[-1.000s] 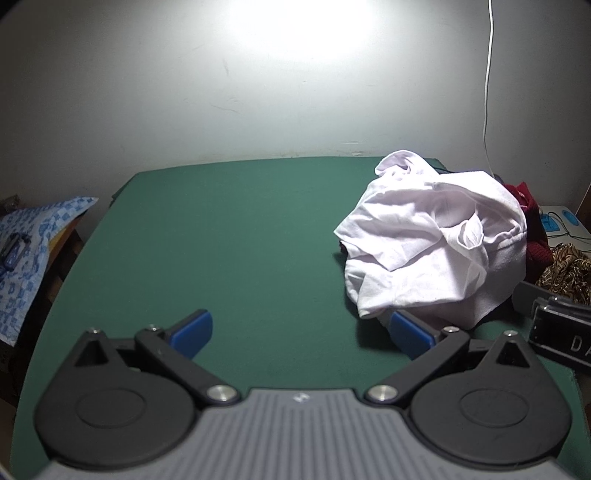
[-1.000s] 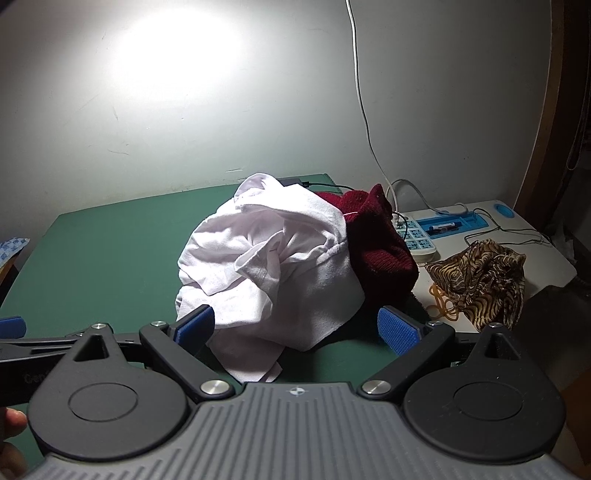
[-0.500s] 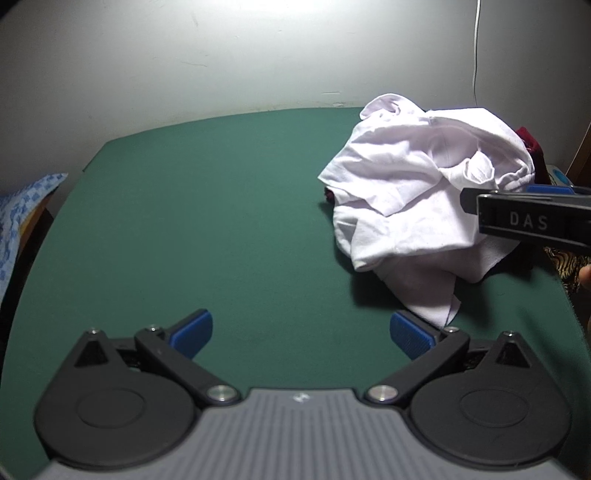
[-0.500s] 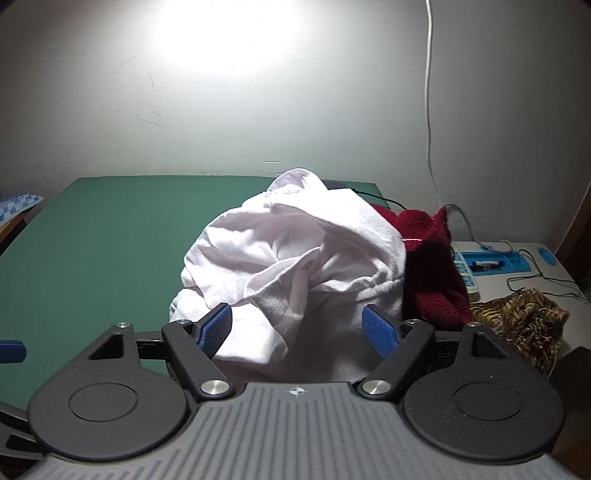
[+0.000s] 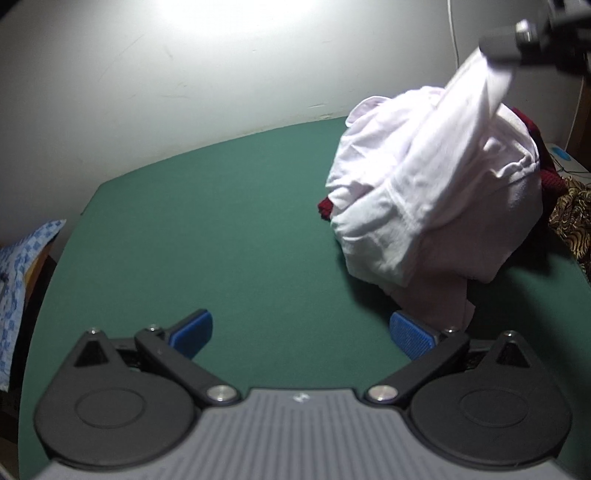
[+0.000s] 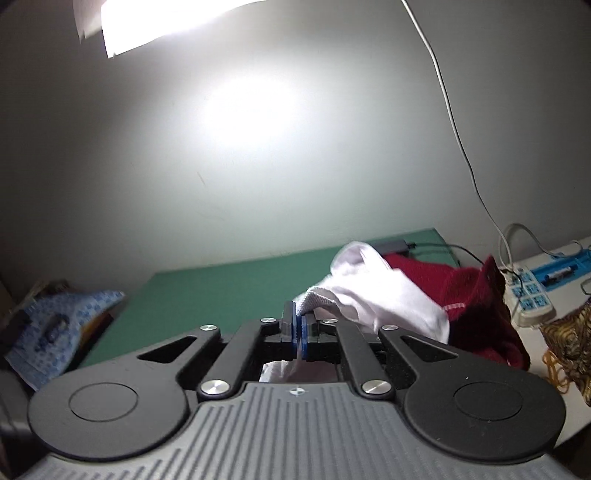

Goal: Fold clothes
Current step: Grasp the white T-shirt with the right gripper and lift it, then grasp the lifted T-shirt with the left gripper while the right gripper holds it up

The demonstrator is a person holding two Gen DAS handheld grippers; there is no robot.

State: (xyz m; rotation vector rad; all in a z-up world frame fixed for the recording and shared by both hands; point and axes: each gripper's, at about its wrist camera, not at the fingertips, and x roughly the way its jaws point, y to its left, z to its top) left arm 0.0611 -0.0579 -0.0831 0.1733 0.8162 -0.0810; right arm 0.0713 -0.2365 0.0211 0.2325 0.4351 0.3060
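Note:
A crumpled white garment [image 5: 436, 192] lies on the right side of the green table [image 5: 207, 221], over a dark red knit garment [image 6: 476, 295]. My right gripper [image 6: 298, 328] is shut on an edge of the white garment [image 6: 369, 284] and holds it up; it shows at the top right of the left wrist view [image 5: 517, 33], with the cloth stretched below it. My left gripper [image 5: 299, 332] is open and empty, low over the table, with its right fingertip [image 5: 412, 334] beside the garment's lower hem.
A blue checked cloth [image 5: 22, 266] lies off the table's left edge. A side table at the right holds a power strip [image 6: 532, 291], a blue tray [image 6: 565, 266] and a brown patterned fabric [image 6: 569, 339]. A white cable [image 6: 454, 122] runs down the wall.
My right gripper closed on the white garment and lifted it upward, so the cloth now stretches up. My left gripper stayed open and shifted slightly.

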